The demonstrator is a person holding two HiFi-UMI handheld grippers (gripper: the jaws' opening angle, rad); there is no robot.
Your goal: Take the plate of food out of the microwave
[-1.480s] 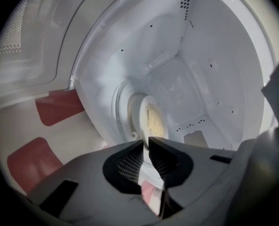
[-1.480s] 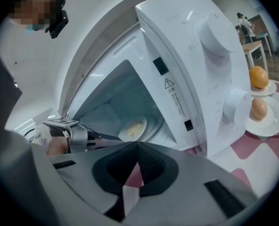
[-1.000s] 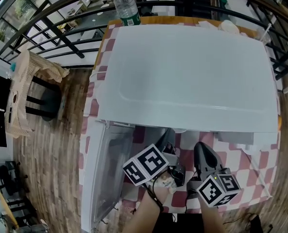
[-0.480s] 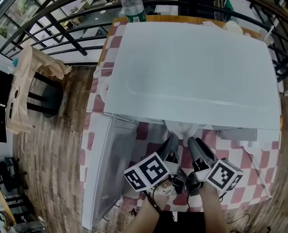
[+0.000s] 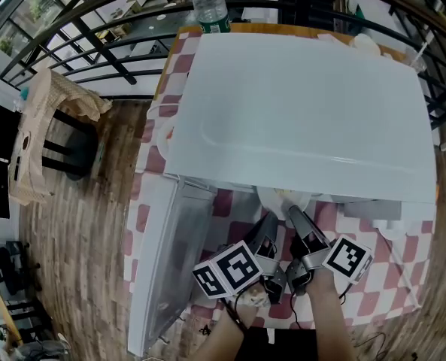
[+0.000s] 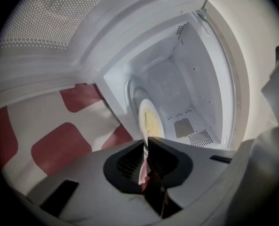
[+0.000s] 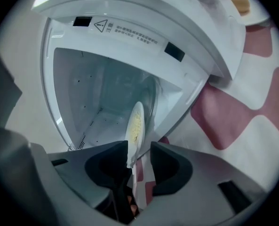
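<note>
The white plate of yellow food (image 5: 283,197) sticks out of the white microwave's (image 5: 305,104) front opening, at the cavity's mouth. Seen edge-on in the left gripper view, the plate (image 6: 150,120) has its near rim running into my left gripper (image 6: 147,143), whose jaws are pinched on it. My right gripper (image 7: 139,147) is beside the left one (image 5: 268,224) in the head view. Its jaws have just been closing with the plate's rim (image 7: 133,126) between them, and a gap still shows on one side. In the head view the right gripper (image 5: 295,218) points at the plate.
The microwave door (image 5: 162,262) hangs open at the left. A red-and-white checked cloth (image 5: 392,277) covers the table. A water bottle (image 5: 210,10) stands behind the microwave. A chair with a paper bag (image 5: 38,126) sits beyond the table's left edge. A dish with bread (image 7: 242,3) lies nearby.
My right gripper has rolled and moved in beside the left one, up to the plate. Its jaws, shut before, now stand apart around the rim. More of the plate shows outside the microwave.
</note>
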